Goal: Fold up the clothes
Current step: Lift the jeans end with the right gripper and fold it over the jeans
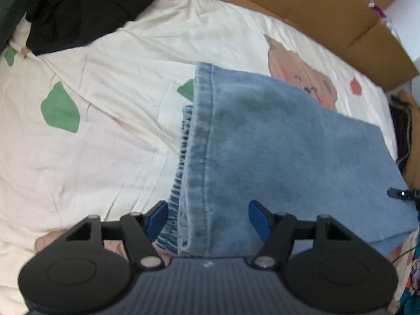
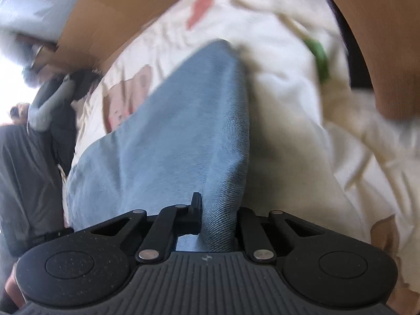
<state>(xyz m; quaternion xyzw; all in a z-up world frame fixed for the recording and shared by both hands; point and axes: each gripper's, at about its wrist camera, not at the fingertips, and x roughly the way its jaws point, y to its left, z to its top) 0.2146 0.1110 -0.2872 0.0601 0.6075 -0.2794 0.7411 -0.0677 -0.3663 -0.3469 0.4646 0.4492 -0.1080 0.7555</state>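
jeans [image 1: 275,136]: folded, mid-bed [image 1: 118,131] | left gripper [image 1: 207,220]: released, straddling the hem | right gripper [image 2: 218,218]: clenched on denim fold | handling: heavy, limp, grippy; take thick seams or corners

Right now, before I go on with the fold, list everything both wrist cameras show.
jeans: one, light blue, folded on the bedsheet, hem facing the left gripper
bedsheet: one, cream with green leaf and bear prints, under the jeans
dark garment: one, black, far left corner of the sheet
cardboard: brown, along the sheet's far edge
left gripper: black with blue pads, open, straddling the jeans' hem
right gripper: black, shut on a fold of the jeans
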